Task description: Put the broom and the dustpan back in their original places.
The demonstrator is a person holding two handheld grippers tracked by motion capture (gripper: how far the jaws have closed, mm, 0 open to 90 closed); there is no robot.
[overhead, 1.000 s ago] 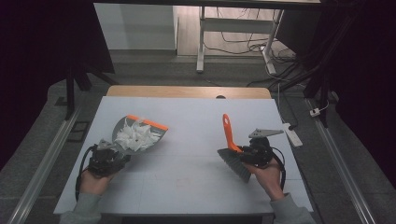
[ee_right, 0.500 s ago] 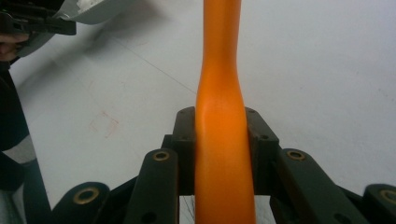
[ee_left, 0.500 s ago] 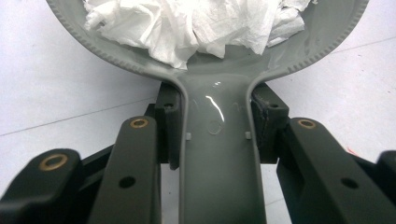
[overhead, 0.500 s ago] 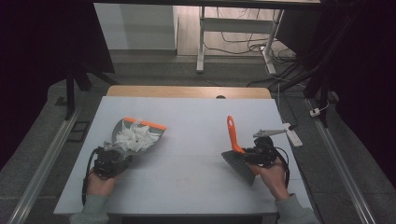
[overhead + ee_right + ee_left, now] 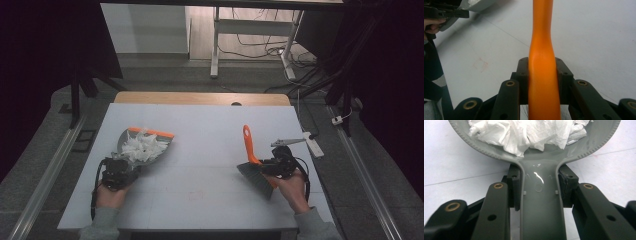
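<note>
Dustpan (image 5: 541,202) handle between gripper (image 5: 540,182) pads

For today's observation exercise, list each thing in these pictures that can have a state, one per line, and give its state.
Dustpan: loaded with paper, handle clamped.
Crumpled paper: piled inside the dustpan.
Brush: gripped by its orange handle, bristles towards the person.
Left gripper: shut on the dustpan handle.
Right gripper: shut on the brush handle.
Table: bare white top between the two tools.

The high view looks down over the white table (image 5: 210,150); both gripper views sit close above that shared tabletop.
</note>
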